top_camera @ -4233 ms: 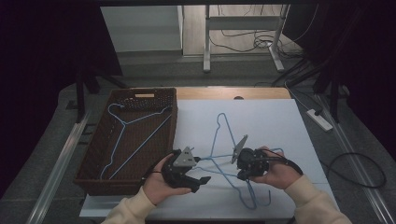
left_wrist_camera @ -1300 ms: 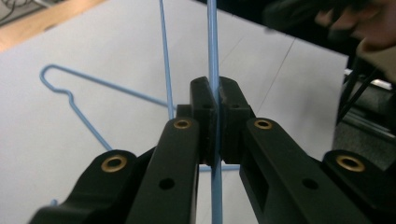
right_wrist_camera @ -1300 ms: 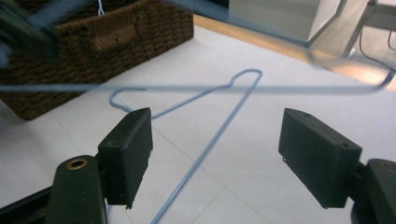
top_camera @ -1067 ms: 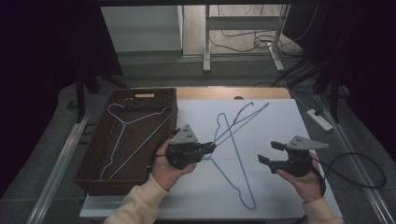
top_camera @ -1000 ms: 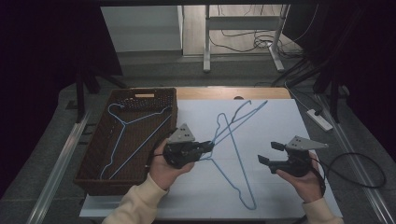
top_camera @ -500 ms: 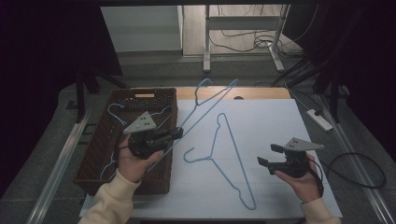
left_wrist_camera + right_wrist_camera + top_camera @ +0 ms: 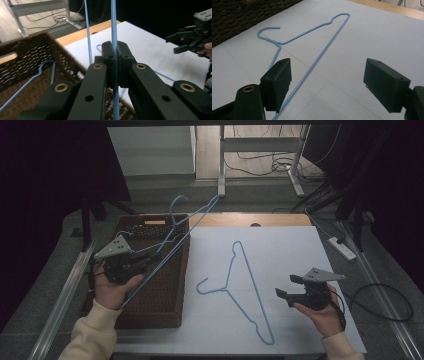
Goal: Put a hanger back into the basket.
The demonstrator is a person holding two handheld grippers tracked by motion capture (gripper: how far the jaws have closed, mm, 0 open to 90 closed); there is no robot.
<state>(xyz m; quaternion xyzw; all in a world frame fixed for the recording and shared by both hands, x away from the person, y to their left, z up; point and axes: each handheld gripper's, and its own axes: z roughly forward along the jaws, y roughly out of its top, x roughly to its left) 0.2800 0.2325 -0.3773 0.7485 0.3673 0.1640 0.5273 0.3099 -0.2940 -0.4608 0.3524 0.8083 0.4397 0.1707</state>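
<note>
Left gripper (image 7: 145, 261) we see clenched on the wire of a blue hanger (image 7: 185, 227), the rod pinched between its two black pads (image 7: 109, 53). We find that held hanger lifted over the wicker basket (image 7: 172, 312) at the desk's left edge, slanting up and away so that its hook rises past the basket's far rim. Inside the basket we make out another blue hanger (image 7: 46, 72) lying on the woven floor. Our right gripper (image 7: 284, 286) hovers over the desk's right part, near its front edge, jaws spread wide and grasping nothing. A second blue hanger (image 7: 240, 285) lies flat on the white sheet (image 7: 290, 245) in the desk's middle, just left of that gripper.
</note>
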